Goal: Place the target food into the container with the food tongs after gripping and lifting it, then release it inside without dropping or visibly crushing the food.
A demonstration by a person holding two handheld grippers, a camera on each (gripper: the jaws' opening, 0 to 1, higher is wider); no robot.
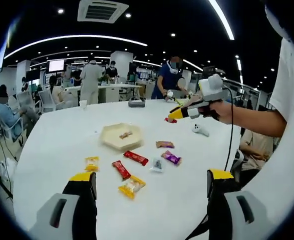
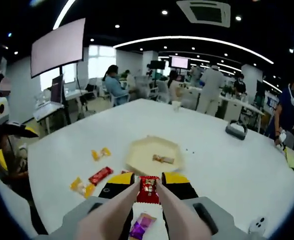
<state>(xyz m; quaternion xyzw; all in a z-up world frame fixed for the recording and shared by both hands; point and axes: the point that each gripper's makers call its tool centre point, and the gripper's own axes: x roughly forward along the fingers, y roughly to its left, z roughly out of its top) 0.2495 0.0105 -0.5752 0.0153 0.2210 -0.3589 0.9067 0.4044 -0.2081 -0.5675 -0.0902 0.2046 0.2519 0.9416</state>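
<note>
A cream hexagonal container sits mid-table with one brown snack inside. My right gripper is shut on pale food tongs, and the tong tips pinch a red snack packet in the air, short of the container's near edge. My left gripper stands wide open over the table with nothing between its jaws. Loose packets lie by the container: a red one, a purple one and a yellow one.
More packets lie on the white round table: yellow, red, brown. A white handheld device lies at one side, with a dark case and a paper cup farther back. People work at tables behind.
</note>
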